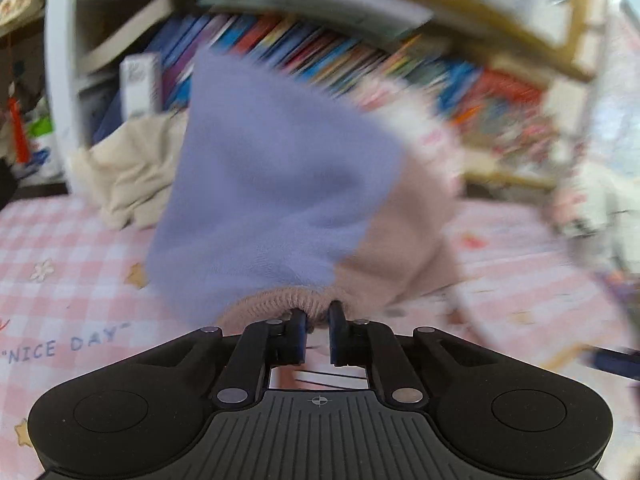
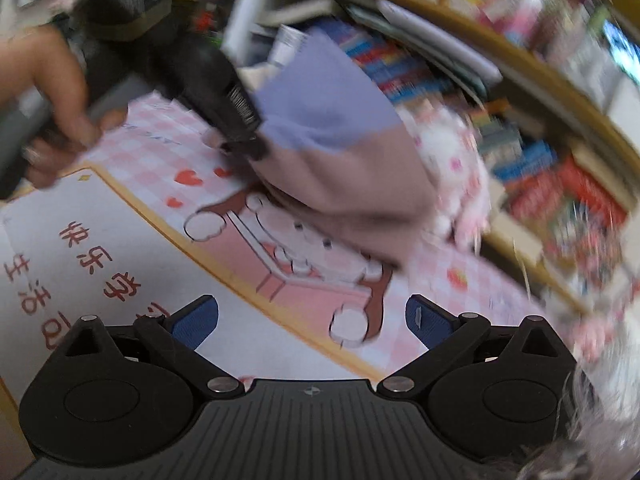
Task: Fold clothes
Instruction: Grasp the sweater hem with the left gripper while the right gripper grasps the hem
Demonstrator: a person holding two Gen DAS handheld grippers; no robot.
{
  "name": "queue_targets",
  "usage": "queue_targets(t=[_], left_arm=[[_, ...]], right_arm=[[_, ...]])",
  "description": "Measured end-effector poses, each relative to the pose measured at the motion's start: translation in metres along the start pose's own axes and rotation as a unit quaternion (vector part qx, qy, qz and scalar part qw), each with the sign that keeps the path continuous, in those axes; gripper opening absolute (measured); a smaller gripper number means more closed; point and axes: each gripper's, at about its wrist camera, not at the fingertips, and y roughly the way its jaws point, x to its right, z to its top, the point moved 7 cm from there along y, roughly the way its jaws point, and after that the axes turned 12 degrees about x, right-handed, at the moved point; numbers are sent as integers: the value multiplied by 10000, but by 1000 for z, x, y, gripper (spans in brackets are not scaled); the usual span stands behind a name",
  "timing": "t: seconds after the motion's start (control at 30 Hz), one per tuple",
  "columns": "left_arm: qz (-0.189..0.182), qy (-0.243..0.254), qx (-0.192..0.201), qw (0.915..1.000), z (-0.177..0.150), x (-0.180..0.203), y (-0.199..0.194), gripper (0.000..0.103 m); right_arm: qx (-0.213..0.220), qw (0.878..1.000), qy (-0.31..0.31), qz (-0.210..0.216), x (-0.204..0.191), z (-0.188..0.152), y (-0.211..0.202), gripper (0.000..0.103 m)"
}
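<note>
A soft garment in lilac and dusty pink hangs lifted off the bed in front of my left gripper, which is shut on its ribbed pink hem. In the right wrist view the same garment hangs from the left gripper, held by a person's hand at upper left. My right gripper stands wide open low over the bed, with nothing between its blue pads. Both views are blurred by motion.
A pink checked bedsheet with cartoon prints covers the bed. A cream cloth is heaped at the back left. A pink-spotted white fabric lies beside the garment. Shelves packed with books run behind.
</note>
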Motion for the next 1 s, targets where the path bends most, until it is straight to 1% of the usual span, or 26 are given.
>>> queue_targets(t=[0.1,0.23,0.33,0.37,0.4,0.43,0.5,0.53,0.57,0.63,0.7,0.73,0.8,0.87,0.93,1.0], left_arm=[[-372,62,171,9991,3,37,-33,9],[-587,-166,183,9980,-5,65,-57,9],[-693,-308,181,9970,-10,78,-62,9],[-654,-358,201,9970,-10,76,-65,10],[-601,-411,219,9971,-10,74,-69,10],[-548,-464,238,9971,-10,71,-73,11],[-441,-570,275,9970,-9,66,-80,18],[-370,-596,326,9970,-10,62,-88,33],[-190,-572,415,9973,-13,57,-98,55],[226,-427,589,9971,-22,48,-114,75],[783,88,512,9956,-36,41,-117,75],[1036,427,378,9930,-43,39,-112,75],[1440,1092,206,9833,-56,37,-96,75],[1688,1563,98,9731,-65,36,-73,75],[1856,1783,-37,9663,-70,31,-51,75],[1961,1900,-104,9619,-71,27,-30,75]], right_arm=[[327,9979,-527,170,-3,8,4,102],[689,9915,-1004,449,-11,15,8,102],[847,9890,-1001,689,-15,17,11,100],[951,9888,-901,721,-15,19,12,99],[1009,9889,-826,715,-14,20,12,86],[1008,9896,-778,676,-10,21,15,58],[1003,9909,-641,623,-3,23,20,34],[995,9917,-415,693,5,27,22,24],[993,9919,-207,760,13,30,24,23],[1050,9911,-39,816,22,39,25,20],[1109,9902,43,842,30,48,24,19],[1126,9899,94,858,34,51,24,19],[1107,9896,262,885,42,55,22,19],[1090,9895,357,877,46,55,19,19],[1080,9896,414,858,51,57,15,19],[1081,9901,400,806,56,58,11,19]])
